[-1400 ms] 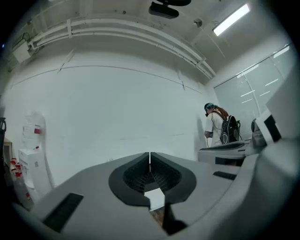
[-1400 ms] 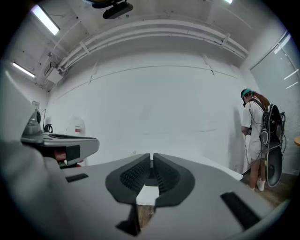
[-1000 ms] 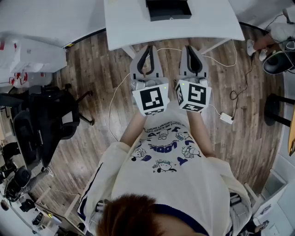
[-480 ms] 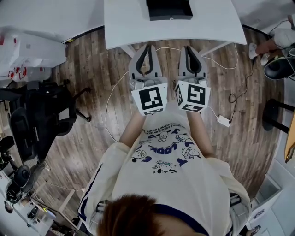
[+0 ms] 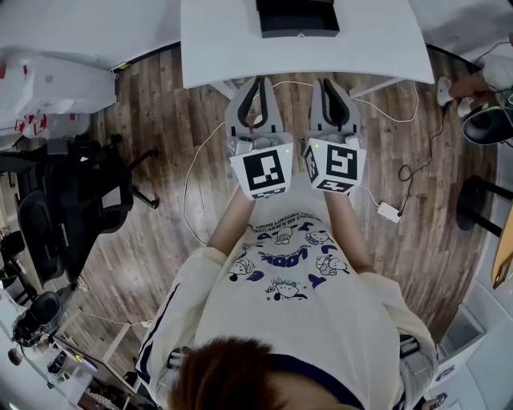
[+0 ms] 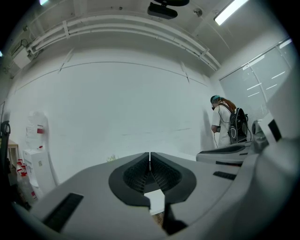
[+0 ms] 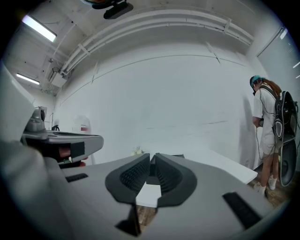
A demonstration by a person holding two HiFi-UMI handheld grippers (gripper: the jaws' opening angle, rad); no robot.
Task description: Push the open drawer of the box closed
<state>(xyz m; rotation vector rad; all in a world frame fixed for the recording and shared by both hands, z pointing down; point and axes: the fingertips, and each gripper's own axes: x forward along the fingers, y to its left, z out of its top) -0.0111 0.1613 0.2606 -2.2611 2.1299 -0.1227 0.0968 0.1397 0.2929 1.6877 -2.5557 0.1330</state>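
Left gripper [image 5: 257,81], right gripper [image 5: 333,81] — jaws pressed together, nothing between. Held side by side just short of white table [image 5: 216,40]. Black box [image 5: 297,6] mid-table, well apart — drawer [image 5: 297,26] pulled out toward grippers, dark inside.

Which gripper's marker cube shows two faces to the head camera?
The right gripper: its marker cube is turned edge-on and shows two patterned faces. The left gripper has a marker cube showing just one face.
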